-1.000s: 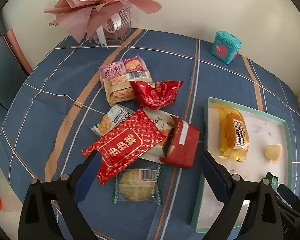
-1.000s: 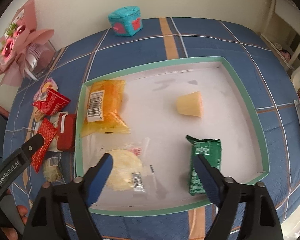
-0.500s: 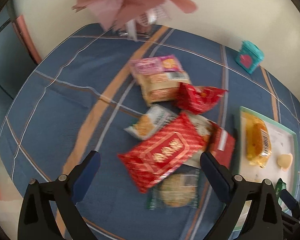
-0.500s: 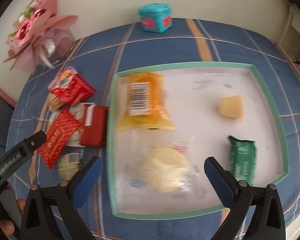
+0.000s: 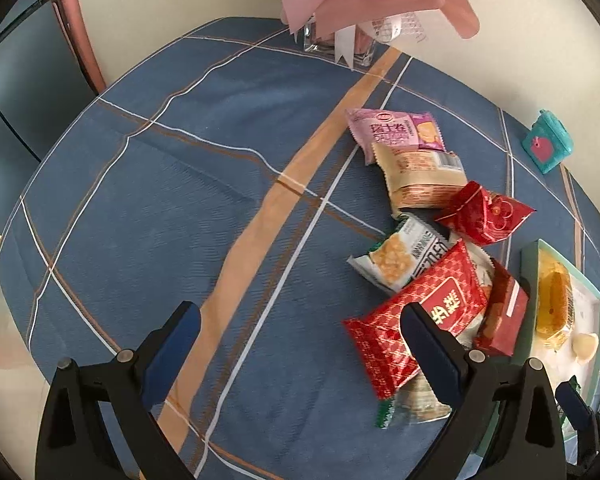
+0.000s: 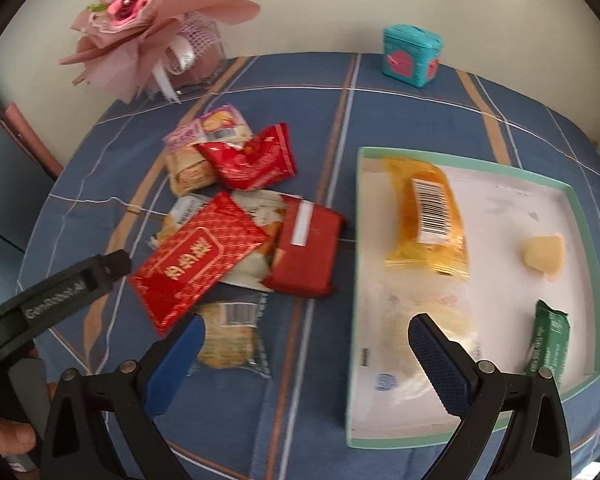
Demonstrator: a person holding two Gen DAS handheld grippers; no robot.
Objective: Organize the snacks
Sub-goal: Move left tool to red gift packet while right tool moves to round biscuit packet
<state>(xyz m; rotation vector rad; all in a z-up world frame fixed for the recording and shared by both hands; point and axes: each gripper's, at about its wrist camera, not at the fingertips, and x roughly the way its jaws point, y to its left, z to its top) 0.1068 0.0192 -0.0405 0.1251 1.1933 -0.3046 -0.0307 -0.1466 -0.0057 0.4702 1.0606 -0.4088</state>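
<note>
With both my left hand-held gripper (image 5: 300, 332) and right hand-held gripper (image 6: 306, 340) spread apart and empty, I risk pinching two overlapped packets from the snack pile (image 6: 236, 232) together.

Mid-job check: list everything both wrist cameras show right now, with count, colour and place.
tray: 1, white with a mint rim, right side of the table
snacks in tray: 4; orange packet, pale yellow piece, green packet, clear-wrapped pale cake
loose snacks: 7, piled left of the tray; big red packet on top, red box, small red packet, purple packet, beige packet, white cracker packet, clear-wrapped round biscuit
tablecloth: 1, blue plaid
bouquet: 1, pink, far left edge
small box: 1, teal, far edge
left tongs: black with blue pads, open, empty
right tongs: same, open, empty
</note>
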